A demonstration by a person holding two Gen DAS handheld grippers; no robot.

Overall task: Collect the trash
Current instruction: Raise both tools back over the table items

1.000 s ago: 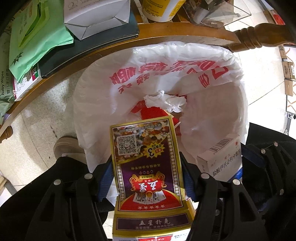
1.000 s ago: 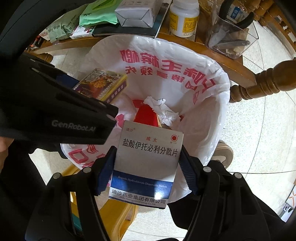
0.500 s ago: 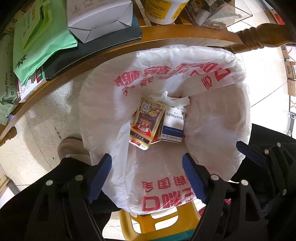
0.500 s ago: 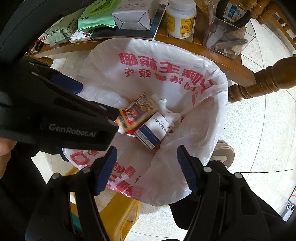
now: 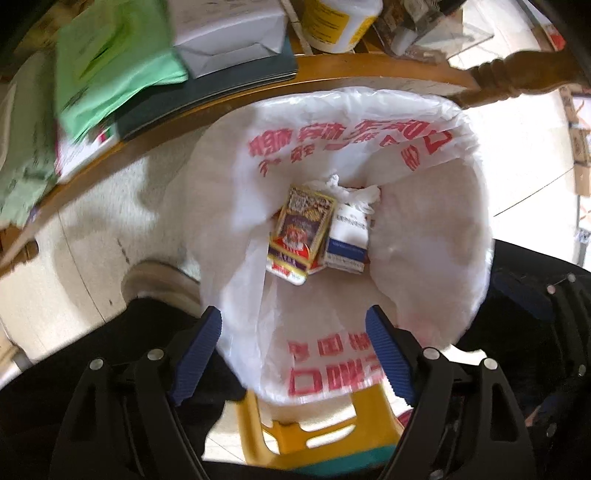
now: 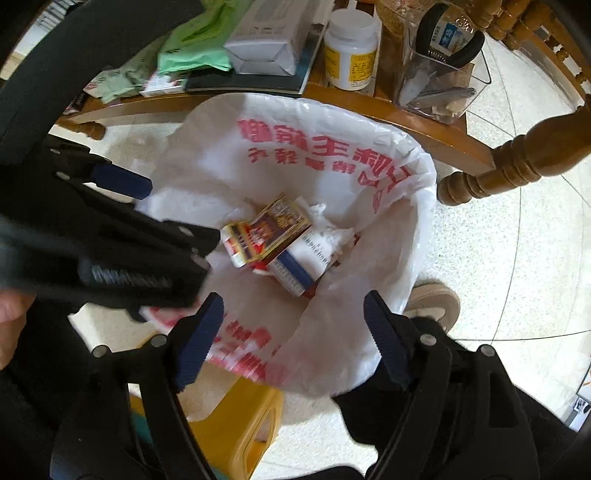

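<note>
A white bin liner with red print (image 5: 424,229) (image 6: 369,155) lines a bin below both grippers. At its bottom lie a purple and gold card box (image 5: 301,229) (image 6: 267,230), a white and blue medicine box (image 5: 349,236) (image 6: 301,260) and crumpled white tissue (image 5: 360,195) (image 6: 328,221). My left gripper (image 5: 293,347) hangs over the near rim, its jaws opening with nothing between them. My right gripper (image 6: 293,332) does the same beside it, jaws opening and empty. The left gripper's black body (image 6: 110,240) crosses the right wrist view at the left.
A wooden table edge (image 5: 332,70) (image 6: 406,110) curves behind the bin, carrying a green pouch (image 5: 107,70), a white box (image 5: 229,33), a white bottle (image 6: 351,51) and a clear holder with pliers (image 6: 439,62). A yellow stool (image 5: 314,428) stands under the bin. A shoe (image 6: 432,306) rests on the tiled floor.
Both boxes left the grippers and dropped into the bin liner. Both grippers have opened and risen a little above the bin.
</note>
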